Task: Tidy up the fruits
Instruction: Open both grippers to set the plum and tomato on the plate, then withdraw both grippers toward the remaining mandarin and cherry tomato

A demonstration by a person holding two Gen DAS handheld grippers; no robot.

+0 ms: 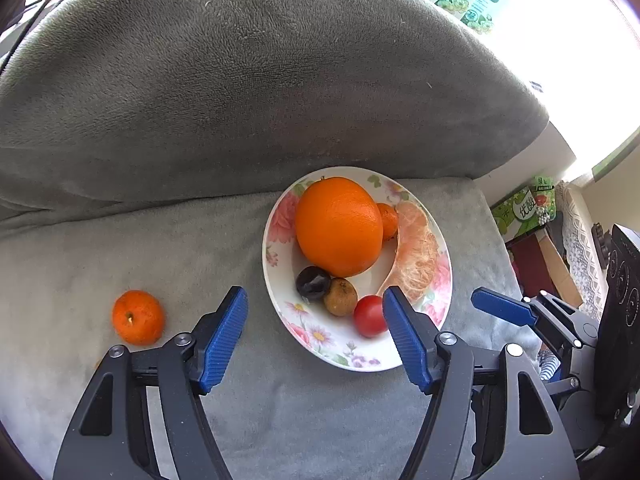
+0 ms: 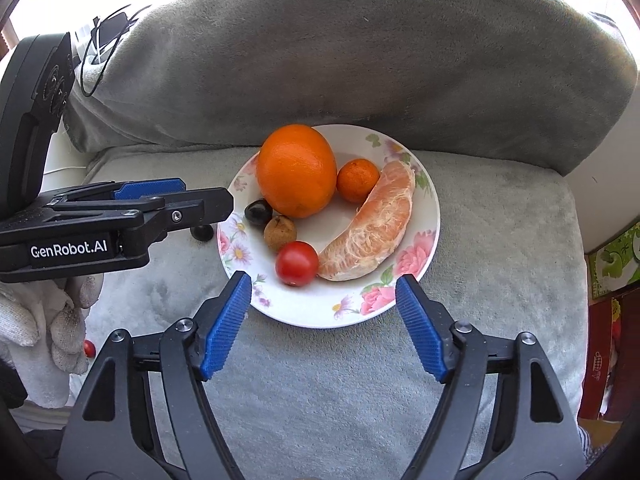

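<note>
My left gripper (image 1: pixel 314 334) hangs with its jaws apart and nothing between them, over the near left rim of the plate (image 1: pixel 276 276). My right gripper (image 2: pixel 324 318) is likewise spread wide and empty, its blue pads (image 2: pixel 226 322) just short of the plate's near rim.

The plate, white with pink flowers, sits on a grey blanket (image 2: pixel 500 248) against a grey cushion (image 1: pixel 240 100). It holds six pieces of fruit. The big orange (image 2: pixel 297 170) takes the far left part. A small tangerine (image 2: pixel 357 180) lies just right of it, touching or nearly so. A peeled pomelo wedge (image 2: pixel 372 228) curves along the right side, from beside the tangerine down toward the near rim. A tomato (image 2: pixel 297 263) rests against the wedge's near end. A brown fruit (image 2: pixel 279 233) sits just beyond the tomato, and a dark plum (image 2: pixel 258 211) lies beside that, under the orange's left flank.

Off the plate, a second tangerine (image 1: pixel 138 317) lies on the blanket, well to the left of my left gripper. A small red fruit (image 2: pixel 89 348) shows by my gloved left hand (image 2: pixel 52 324); I cannot tell what kind.
</note>
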